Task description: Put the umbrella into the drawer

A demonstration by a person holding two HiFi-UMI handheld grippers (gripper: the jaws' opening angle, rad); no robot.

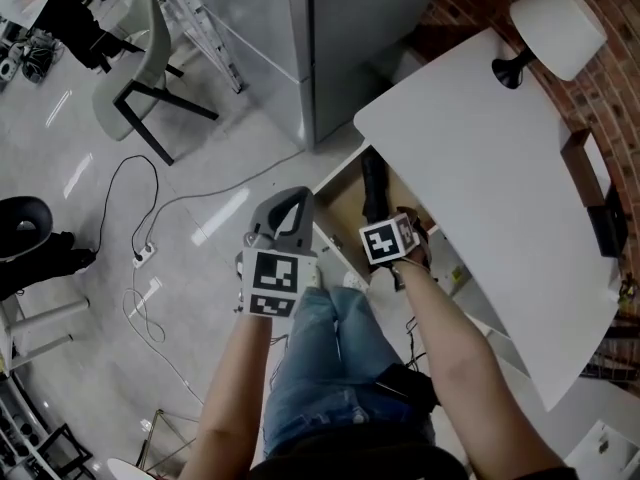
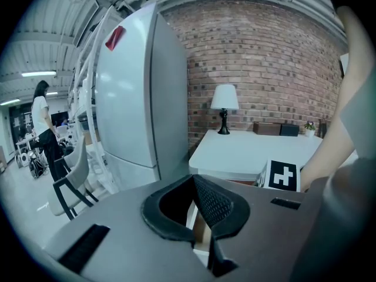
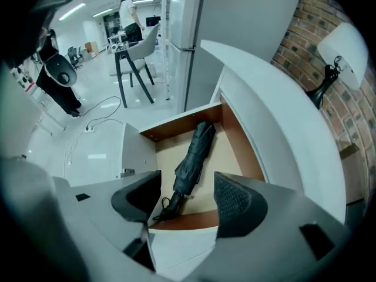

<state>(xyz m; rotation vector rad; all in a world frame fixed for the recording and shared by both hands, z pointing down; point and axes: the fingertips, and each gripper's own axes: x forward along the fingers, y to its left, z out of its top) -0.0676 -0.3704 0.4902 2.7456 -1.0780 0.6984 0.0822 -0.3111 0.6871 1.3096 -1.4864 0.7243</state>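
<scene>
A folded black umbrella (image 3: 194, 157) lies lengthwise inside the open wooden drawer (image 3: 235, 140), handle end nearest me. In the head view the umbrella (image 1: 372, 180) shows as a dark shape in the drawer (image 1: 338, 206) under the desk edge. My right gripper (image 3: 187, 201) hovers above the drawer's near end, open, with nothing between its pads. The head view shows only its marker cube (image 1: 388, 240). My left gripper (image 1: 290, 208) hangs to the left of the drawer over the floor, shut and empty. Its pads (image 2: 214, 204) meet at the tips.
A white desk (image 1: 500, 168) carries a white lamp (image 1: 555, 28) and a brown box (image 1: 585, 168) by the brick wall. A grey fridge (image 1: 350, 38) stands left of the desk. A chair (image 1: 140, 68) and a cable with power strip (image 1: 145, 256) are on the floor.
</scene>
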